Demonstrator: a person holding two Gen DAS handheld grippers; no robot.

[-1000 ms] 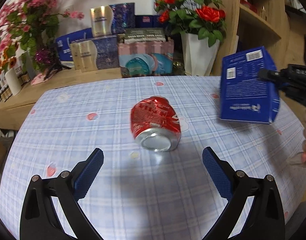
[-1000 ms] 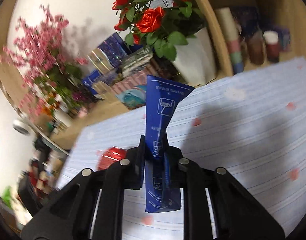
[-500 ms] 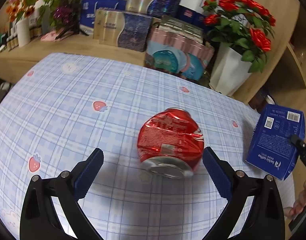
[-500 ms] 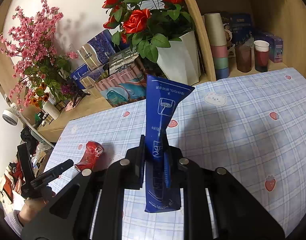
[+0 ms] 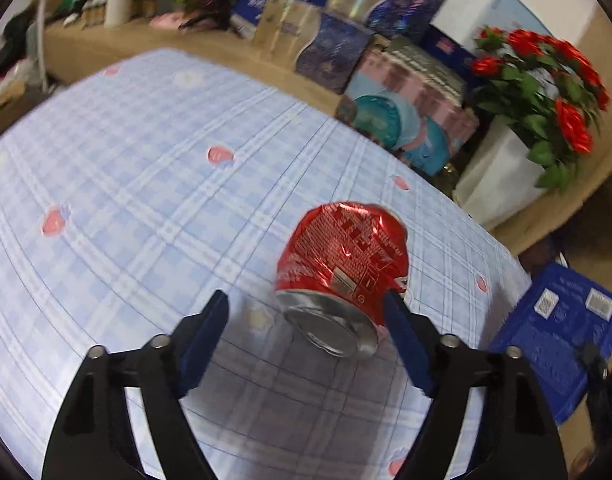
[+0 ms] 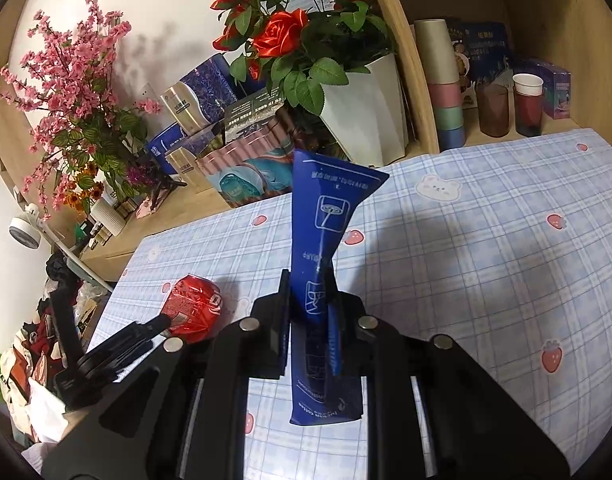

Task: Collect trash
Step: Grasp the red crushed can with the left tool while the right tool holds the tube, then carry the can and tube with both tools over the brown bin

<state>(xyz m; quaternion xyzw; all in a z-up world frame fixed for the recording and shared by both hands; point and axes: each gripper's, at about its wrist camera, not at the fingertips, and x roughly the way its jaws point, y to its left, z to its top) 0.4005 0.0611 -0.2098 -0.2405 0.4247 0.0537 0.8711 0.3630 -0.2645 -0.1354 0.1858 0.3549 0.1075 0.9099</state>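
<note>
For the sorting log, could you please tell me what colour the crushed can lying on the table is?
The dented metal drink can is red with a bare silver end, clearest in the left wrist view.

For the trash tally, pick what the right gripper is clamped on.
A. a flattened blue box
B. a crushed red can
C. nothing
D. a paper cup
A: in the right wrist view the right gripper has its jaws pinched on the flattened blue box, while the crushed red can lies on the tablecloth by the left gripper.
</note>
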